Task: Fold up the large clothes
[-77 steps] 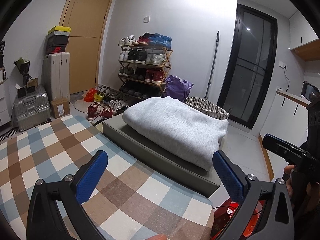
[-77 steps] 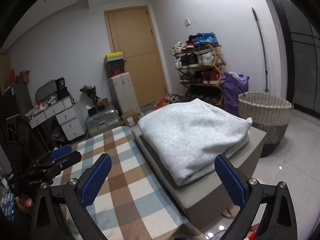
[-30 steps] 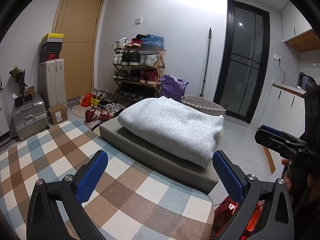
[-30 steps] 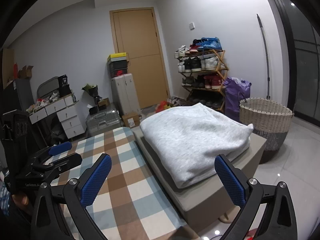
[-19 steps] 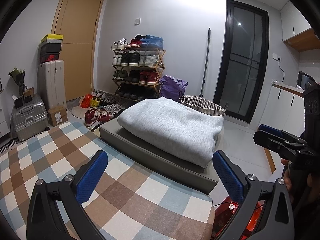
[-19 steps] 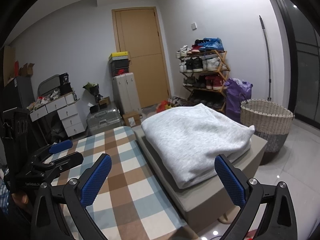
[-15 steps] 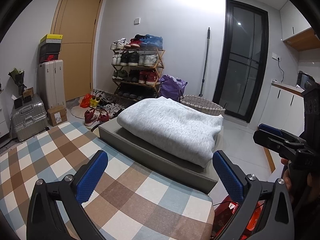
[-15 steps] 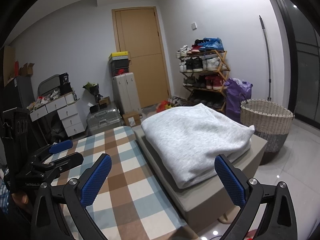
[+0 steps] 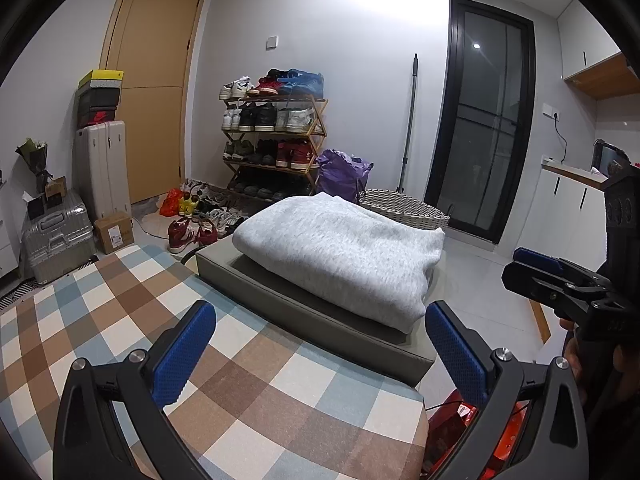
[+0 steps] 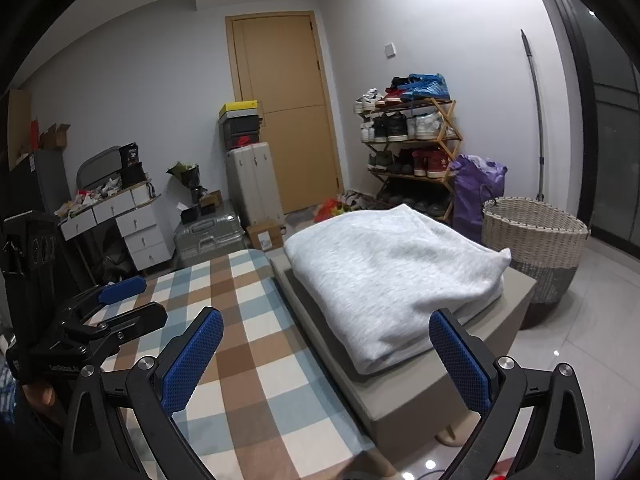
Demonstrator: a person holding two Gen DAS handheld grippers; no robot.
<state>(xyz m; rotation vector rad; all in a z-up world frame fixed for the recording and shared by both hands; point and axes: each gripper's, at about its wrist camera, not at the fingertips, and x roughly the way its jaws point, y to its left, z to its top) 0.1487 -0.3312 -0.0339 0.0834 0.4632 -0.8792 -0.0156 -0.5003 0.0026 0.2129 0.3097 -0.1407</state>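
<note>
A light grey garment (image 9: 340, 256), folded into a thick rectangle, lies on a grey-green cushion (image 9: 304, 320) at the far end of the checked surface (image 9: 132, 320). It also shows in the right wrist view (image 10: 392, 272). My left gripper (image 9: 320, 352) is open and empty, held back from the cushion above the checked cloth. My right gripper (image 10: 328, 360) is open and empty, also short of the garment. Each gripper shows in the other's view: the right one at the right edge (image 9: 560, 284), the left one at the left edge (image 10: 100, 320).
A woven basket (image 10: 536, 240) stands on the tiled floor beyond the cushion. A shoe rack (image 9: 276, 144), a purple bag (image 9: 340, 176), suitcases (image 9: 56, 236), a drawer unit (image 10: 120, 228) and a door (image 10: 288, 108) line the walls. Something red (image 9: 460, 420) lies below the table edge.
Both grippers have drawn back and risen slightly, so the folded garment looks a little farther and lower. Both stayed open and empty.
</note>
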